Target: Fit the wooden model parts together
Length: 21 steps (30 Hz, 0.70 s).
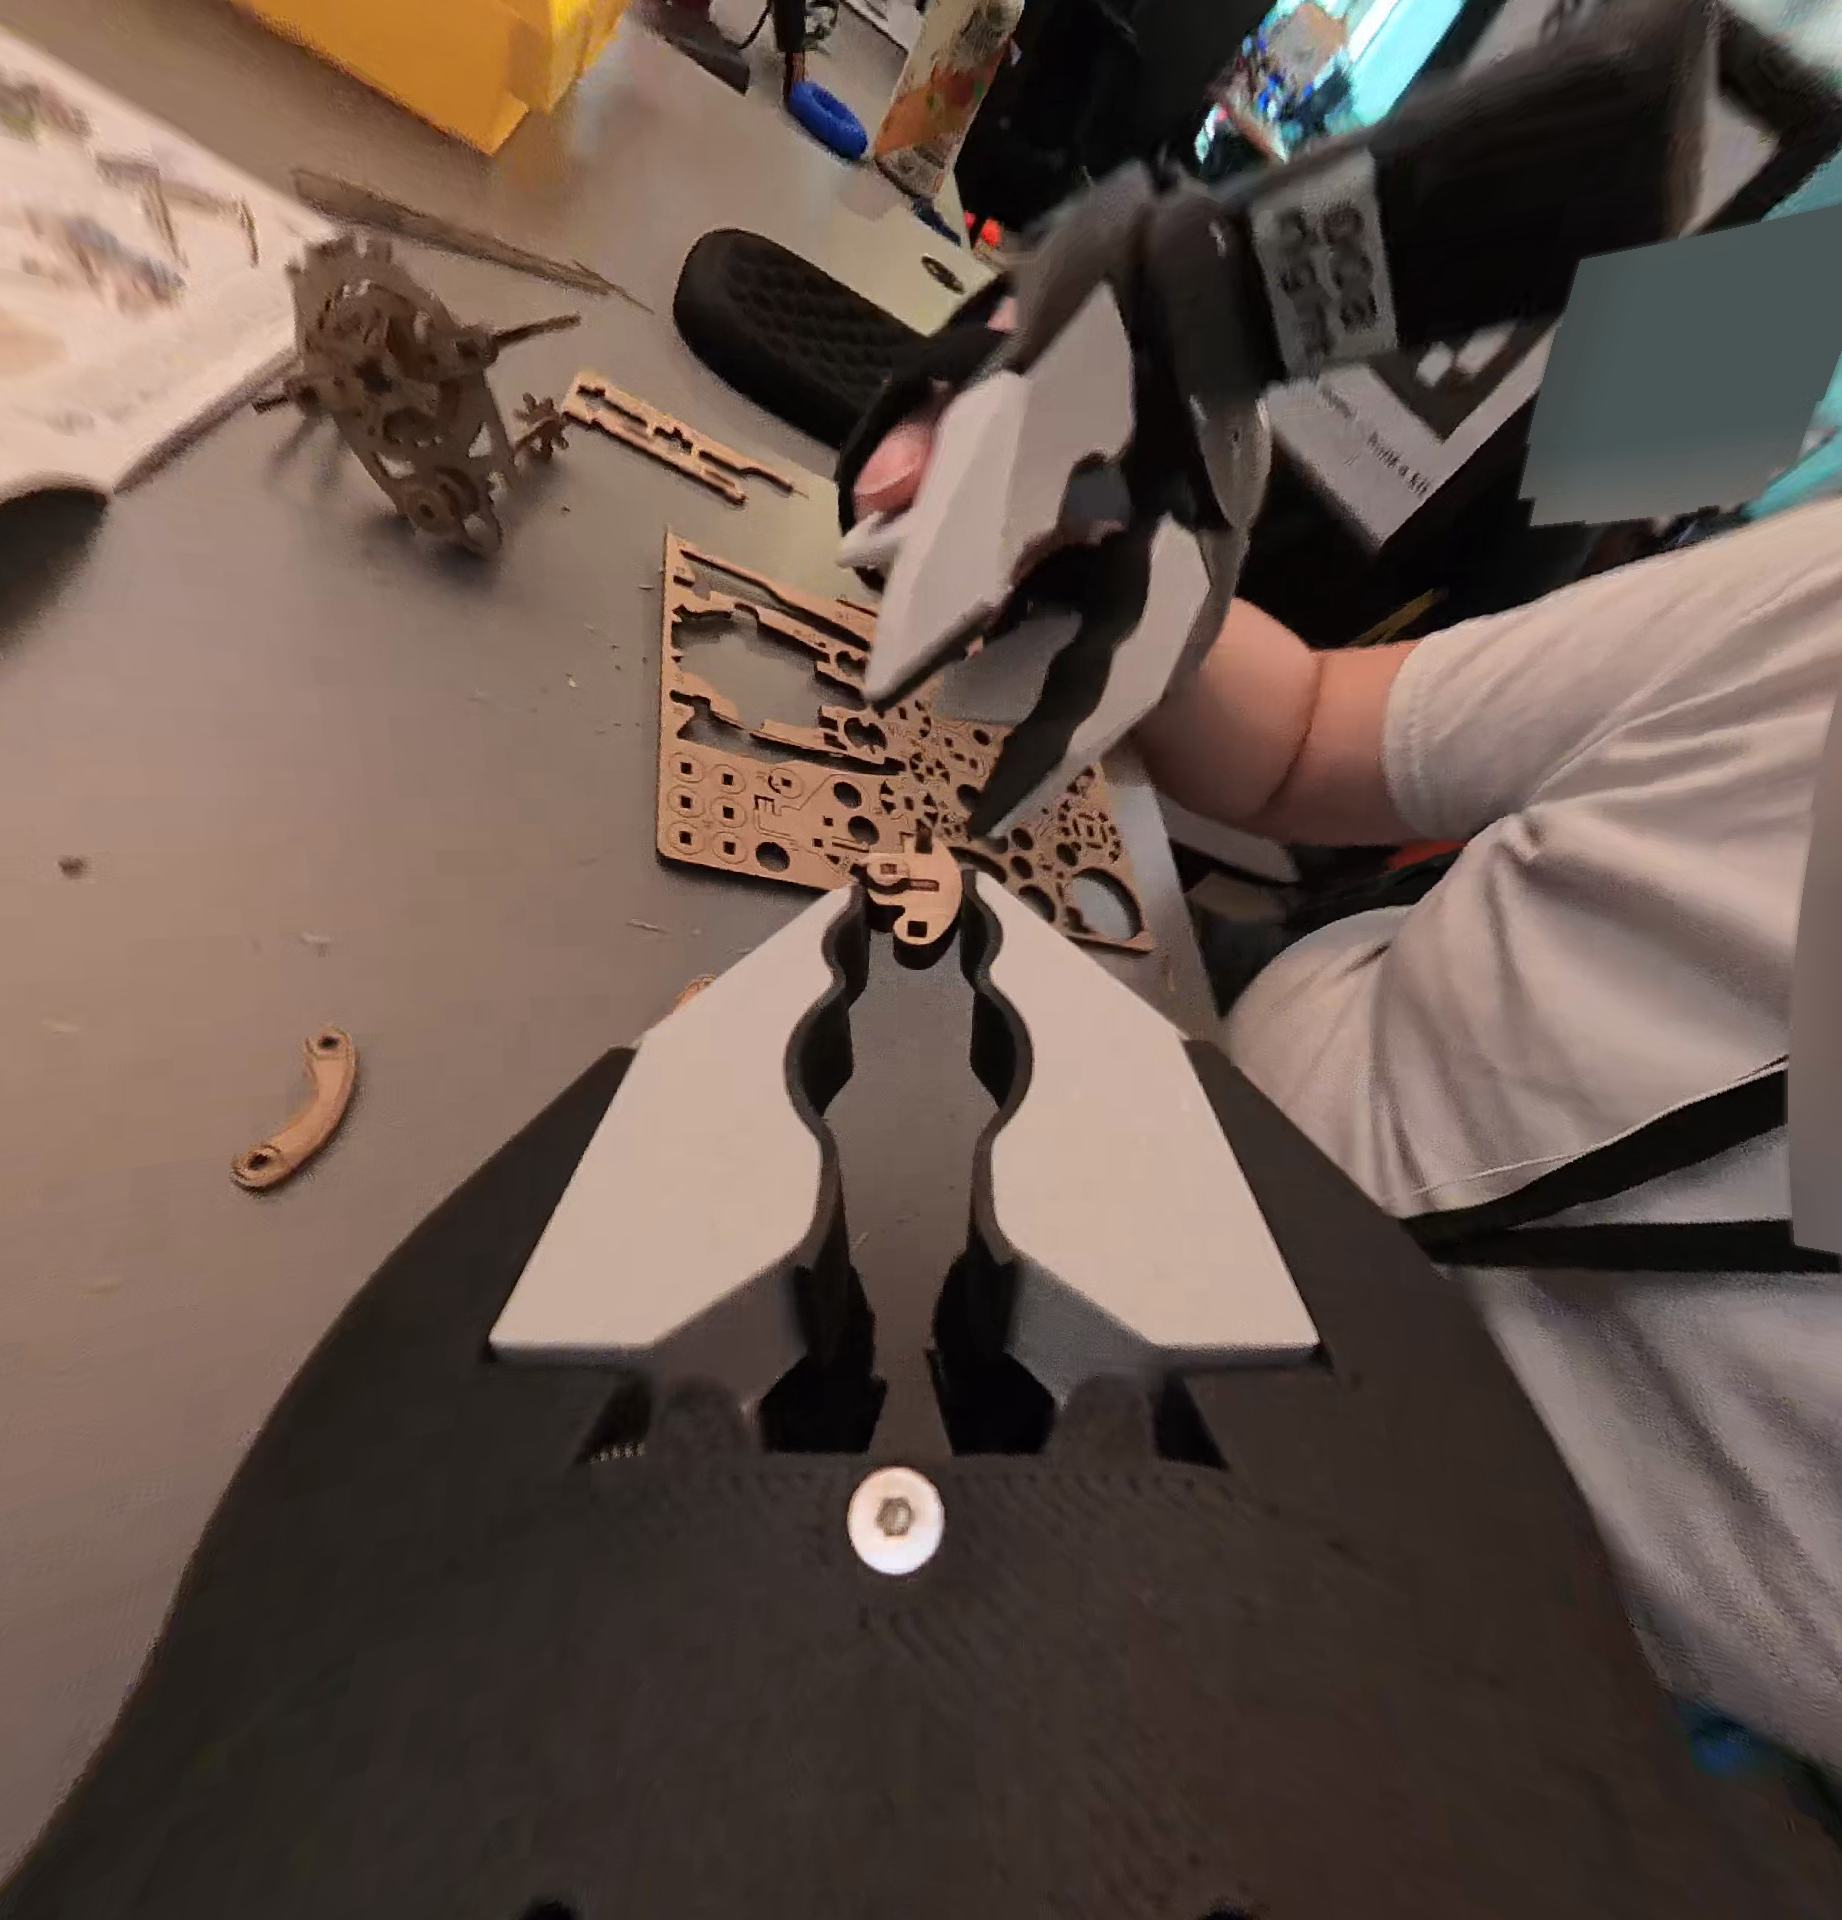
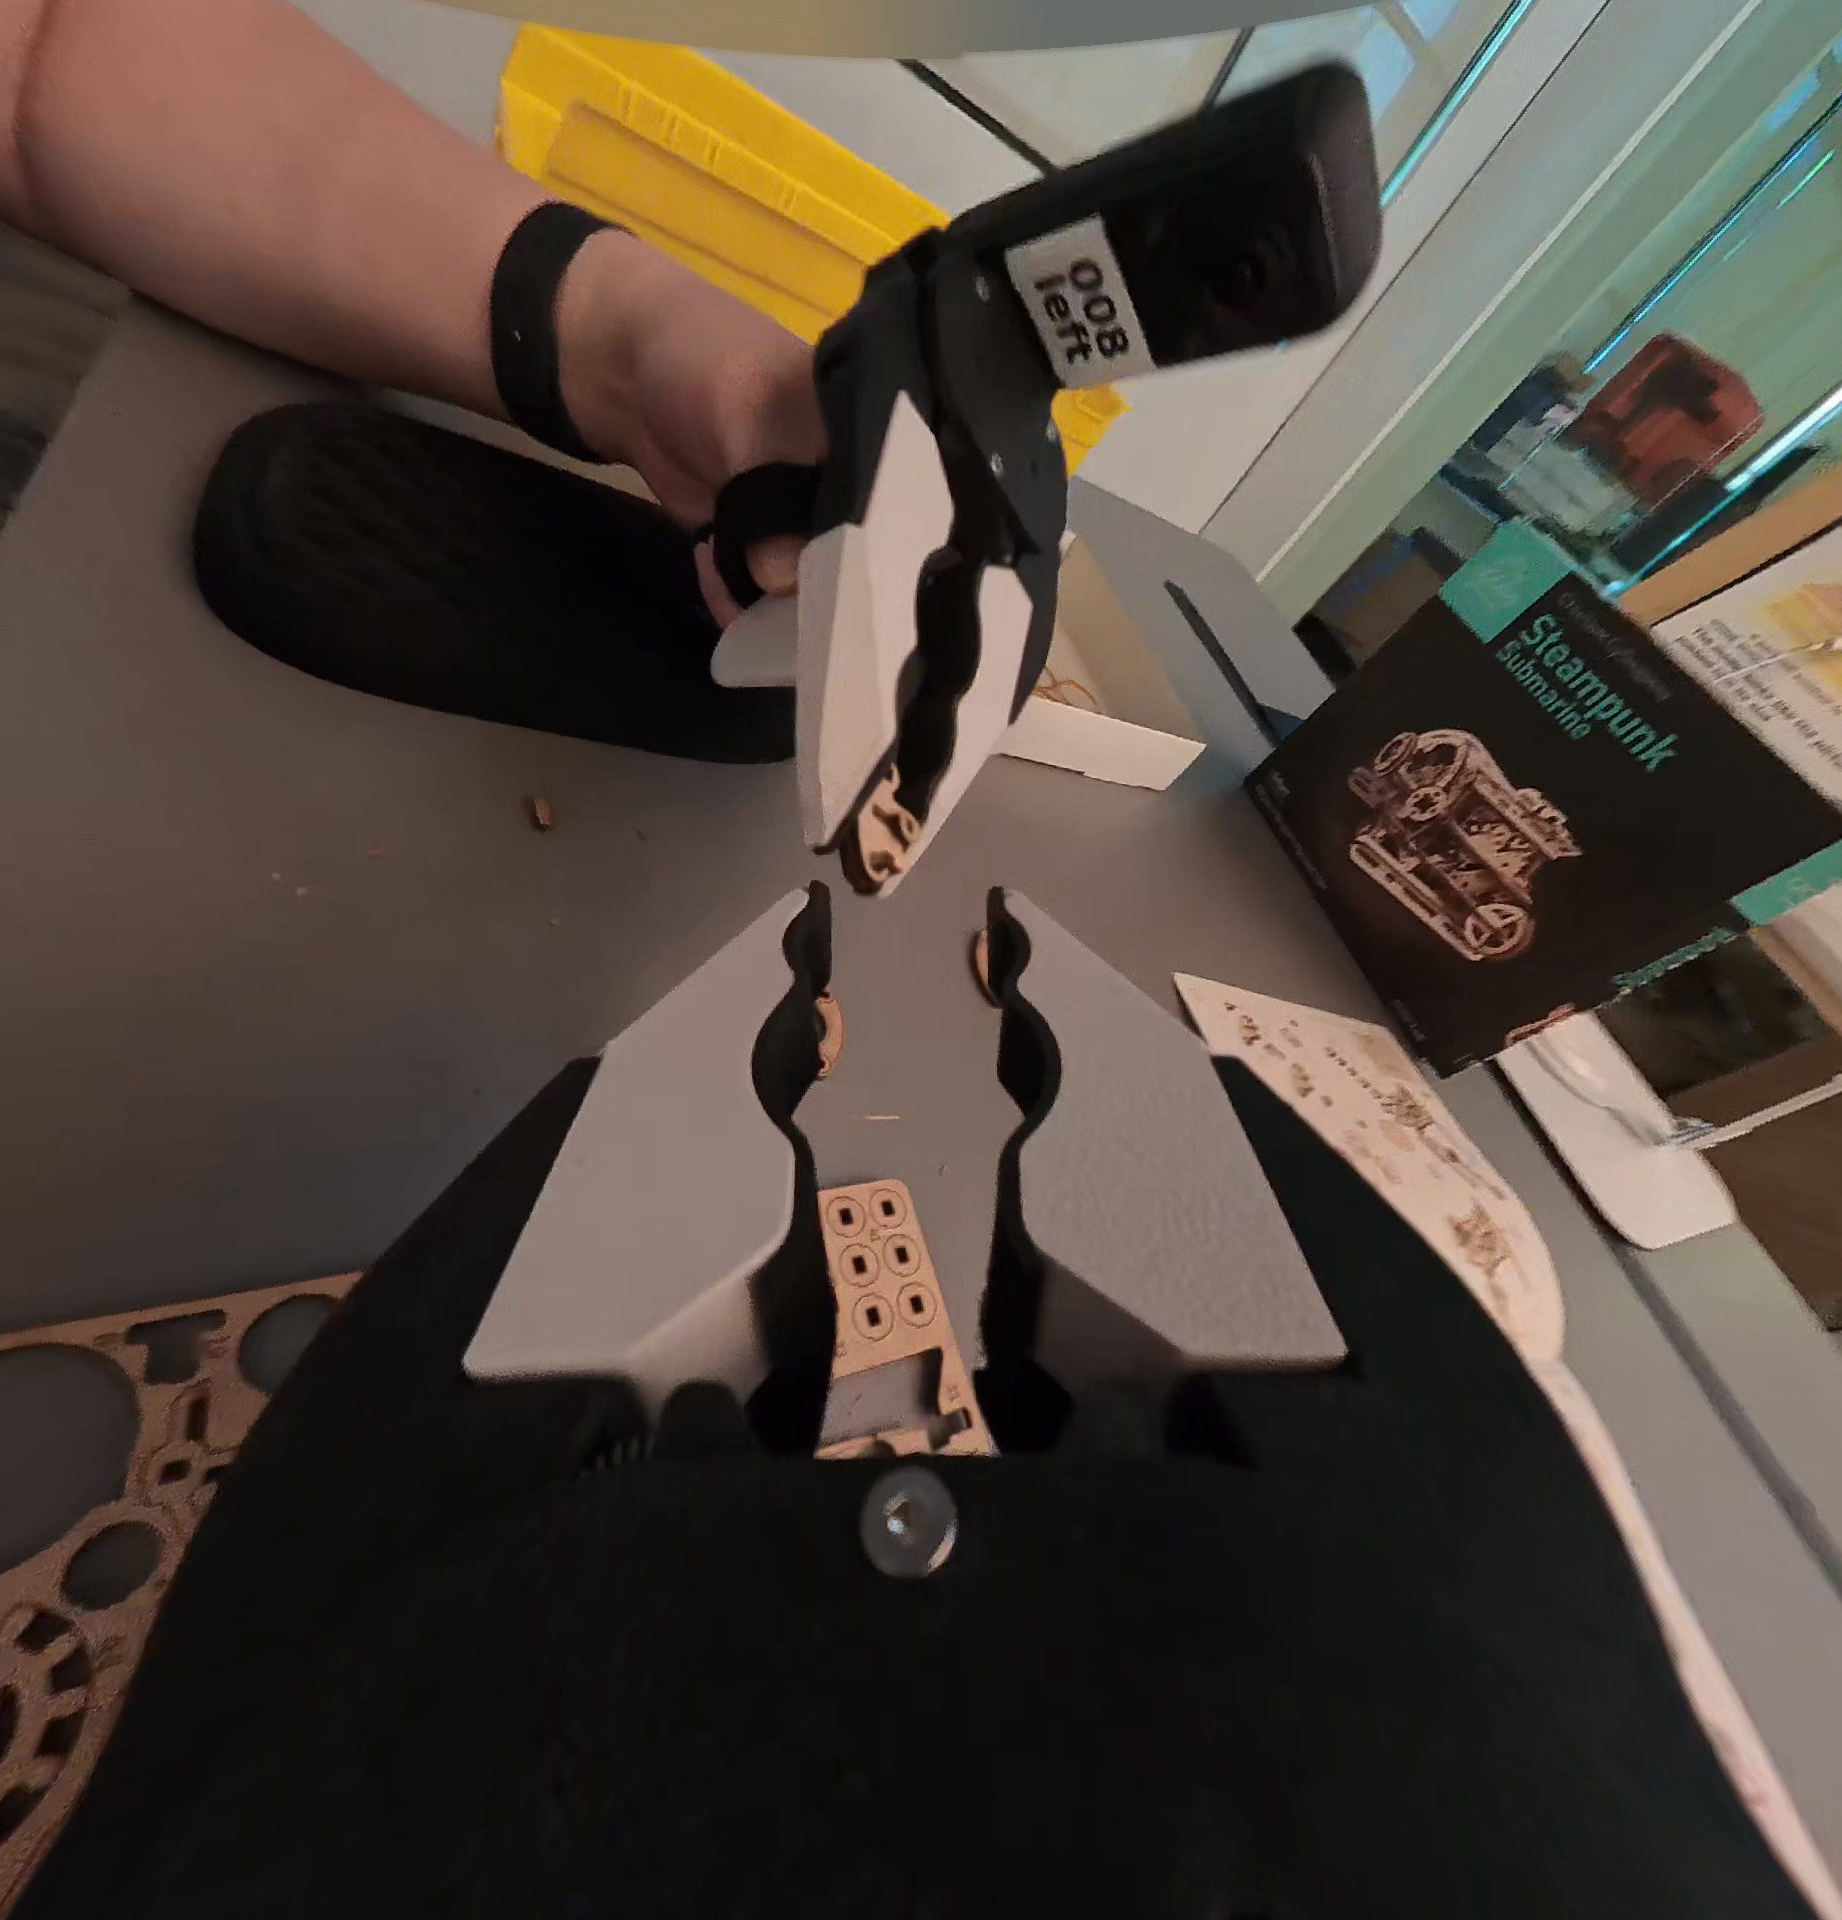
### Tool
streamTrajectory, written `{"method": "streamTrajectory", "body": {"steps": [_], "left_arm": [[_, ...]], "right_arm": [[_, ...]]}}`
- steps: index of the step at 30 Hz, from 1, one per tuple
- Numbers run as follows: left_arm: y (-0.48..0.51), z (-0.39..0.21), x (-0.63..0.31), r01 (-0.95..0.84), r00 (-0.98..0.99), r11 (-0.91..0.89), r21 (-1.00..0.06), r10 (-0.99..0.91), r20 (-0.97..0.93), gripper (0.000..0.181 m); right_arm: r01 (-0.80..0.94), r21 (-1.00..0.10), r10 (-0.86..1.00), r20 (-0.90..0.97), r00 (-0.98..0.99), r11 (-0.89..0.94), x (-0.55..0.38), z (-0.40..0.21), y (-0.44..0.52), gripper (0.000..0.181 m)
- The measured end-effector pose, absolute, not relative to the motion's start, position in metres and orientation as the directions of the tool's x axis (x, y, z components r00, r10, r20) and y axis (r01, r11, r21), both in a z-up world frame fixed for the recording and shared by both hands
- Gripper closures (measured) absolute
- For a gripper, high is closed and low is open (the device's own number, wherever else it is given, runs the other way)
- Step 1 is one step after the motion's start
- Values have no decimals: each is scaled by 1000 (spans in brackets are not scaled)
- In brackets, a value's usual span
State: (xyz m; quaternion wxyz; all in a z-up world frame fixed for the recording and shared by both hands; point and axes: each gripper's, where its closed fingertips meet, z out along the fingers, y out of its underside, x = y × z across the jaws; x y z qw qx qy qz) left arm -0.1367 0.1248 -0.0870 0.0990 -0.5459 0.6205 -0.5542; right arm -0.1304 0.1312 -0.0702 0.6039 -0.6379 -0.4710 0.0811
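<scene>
My left gripper (image 1: 919, 894) is shut on a small wooden part (image 1: 912, 912) with cut-outs, held at its fingertips above the grey table (image 1: 273, 790). In the right wrist view the left gripper (image 2: 863, 850) points down at me with the part (image 2: 881, 831) sticking out of its tips. My right gripper (image 2: 906, 899) is open and empty, its tips just below that part and apart from it. In the left wrist view it (image 1: 932, 753) hangs blurred above the cut-out plywood sheet (image 1: 782, 758). A curved wooden piece (image 1: 299, 1112) lies loose on the table.
A partly built wooden model (image 1: 408, 405) and a wooden strip (image 1: 678, 436) lie far left. An instruction booklet (image 1: 96, 270), a yellow bin (image 1: 449, 62), a black mesh pad (image 1: 792, 332) and the kit's black box (image 2: 1540, 821) ring the work area. A person's arm (image 1: 1312, 717) is at right. My left and right fingertips are right by each other. The curved wooden piece (image 1: 299, 1112) is about 11 cm from my left fingertips.
</scene>
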Motion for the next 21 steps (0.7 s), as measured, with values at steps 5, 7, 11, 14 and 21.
{"method": "streamTrajectory", "body": {"steps": [5, 7, 11, 14, 21], "left_arm": [[124, -90, -142, -455, -474, 119, -883, -871, 127, 167], [124, -93, -144, -431, -487, 244, -869, -874, -4, 166], [117, -91, -142, -340, -491, 468, -816, -828, -270, 167], [113, -97, -143, -326, -480, 603, -728, -769, -422, 167], [84, -92, -146, -250, -493, 634, -731, -734, -468, 167]], "right_arm": [[387, -919, 756, 303, 580, 72, -125, -63, 130, 154], [340, -940, 777, 229, 586, 21, -125, -63, 130, 154], [216, -958, 824, -34, 565, -188, -130, -73, 130, 156], [22, -937, 835, -299, 462, -348, -136, -62, 125, 161], [-90, -776, 743, -626, 237, -625, -138, -62, 111, 164]]}}
